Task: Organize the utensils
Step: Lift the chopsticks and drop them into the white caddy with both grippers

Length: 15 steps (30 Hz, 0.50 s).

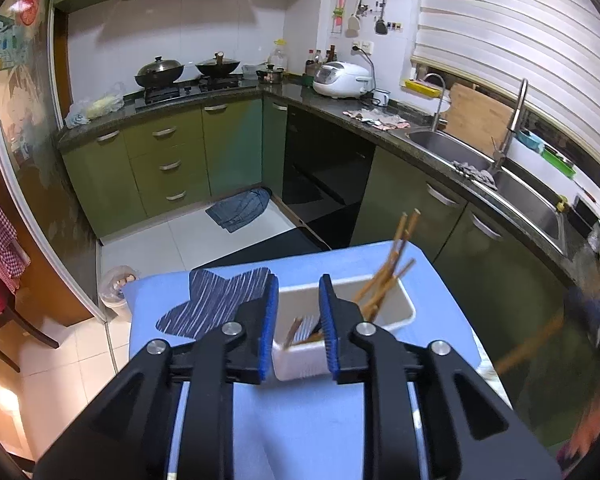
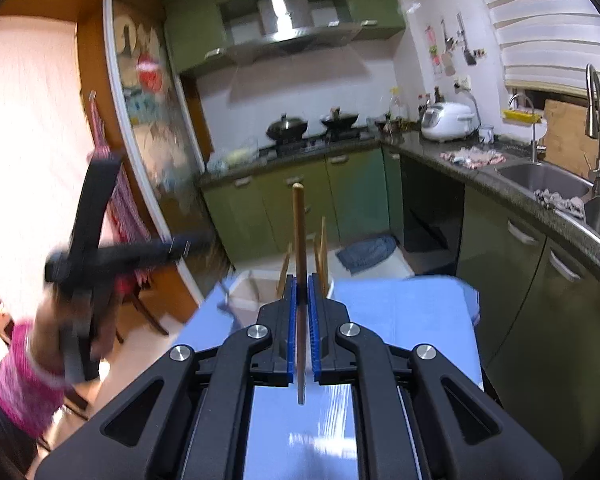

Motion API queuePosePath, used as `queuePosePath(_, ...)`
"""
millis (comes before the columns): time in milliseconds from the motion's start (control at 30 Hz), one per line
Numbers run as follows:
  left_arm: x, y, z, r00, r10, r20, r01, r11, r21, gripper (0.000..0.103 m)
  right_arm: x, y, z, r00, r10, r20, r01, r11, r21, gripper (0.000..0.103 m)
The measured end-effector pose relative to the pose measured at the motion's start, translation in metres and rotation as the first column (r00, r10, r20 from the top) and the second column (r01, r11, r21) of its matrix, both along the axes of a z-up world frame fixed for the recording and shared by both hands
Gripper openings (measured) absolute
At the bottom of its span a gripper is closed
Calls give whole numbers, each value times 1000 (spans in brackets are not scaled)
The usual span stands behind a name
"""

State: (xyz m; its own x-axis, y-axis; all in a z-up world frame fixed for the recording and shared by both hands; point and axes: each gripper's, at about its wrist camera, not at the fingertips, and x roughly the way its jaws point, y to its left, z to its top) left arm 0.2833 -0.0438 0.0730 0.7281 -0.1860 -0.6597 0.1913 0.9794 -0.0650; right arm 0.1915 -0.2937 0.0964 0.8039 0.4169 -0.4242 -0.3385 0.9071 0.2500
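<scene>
Between my right jaws, clamped tight, stands one chopstick (image 2: 300, 280); it runs up past the pads and down below them, nearly upright. Just beyond the right gripper (image 2: 302, 300) sits the white bin (image 2: 244, 288) on the blue cloth (image 2: 400, 312), with more sticks leaning up out of it beside my held one.

My left gripper (image 1: 298, 312) hangs over the near end of that bin (image 1: 396, 312), jaws parted a little, and nothing is pressed between the pads. Ahead of them, inside the bin, a bundle of chopsticks (image 1: 392, 264) leans out over the far right corner, blurred. Down between the pads lie a few shorter pieces (image 1: 300, 332) at the bin's near end; they may be more sticks, but I cannot tell for sure. Left of my left jaws a striped cloth (image 1: 220, 300) lies flat on the blue one.
</scene>
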Motion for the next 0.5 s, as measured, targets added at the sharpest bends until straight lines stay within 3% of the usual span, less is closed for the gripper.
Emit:
queuePosePath(200,-43,5,-4,999,-32,24,32,999,-10,24,37,4,33,998,-41,44,38,997,64,6)
queuePosePath(300,-65,10,-7,999,-36,41,37,999,-26,31,61,8,45,996,-77,53,73,994,77,6)
queuePosePath(500,-100,15,-20,997,-55,47,57,998,-35,35,105,27,37,994,-104,15,104,994,41,7)
